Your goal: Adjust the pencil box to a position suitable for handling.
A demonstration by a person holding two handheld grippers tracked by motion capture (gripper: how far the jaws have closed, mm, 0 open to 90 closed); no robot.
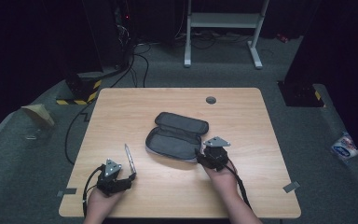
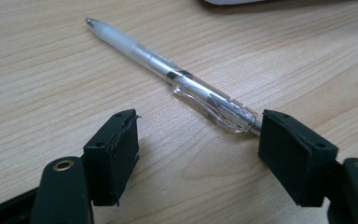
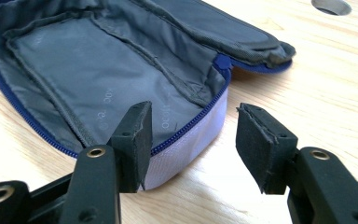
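Observation:
A clear and white pen [image 2: 168,74] lies flat on the wooden table [image 1: 242,116], its tip pointing away; from above the pen [image 1: 129,158] sits at the front left. My left gripper [image 2: 198,149] is open, its jaws wide apart around the pen's clicker end, whose cap touches the right jaw. An open grey pencil case [image 1: 177,136] with a blue zipper lies in the middle of the table. My right gripper [image 3: 193,140] is open at the case's near right corner; its left jaw stands over the white side wall of the pencil case [image 3: 98,79].
A round cable hole [image 1: 210,100] sits near the table's far edge. Beyond the table stand a white frame [image 1: 223,28], black stands and floor cables. Bare wood stretches right and left of the case.

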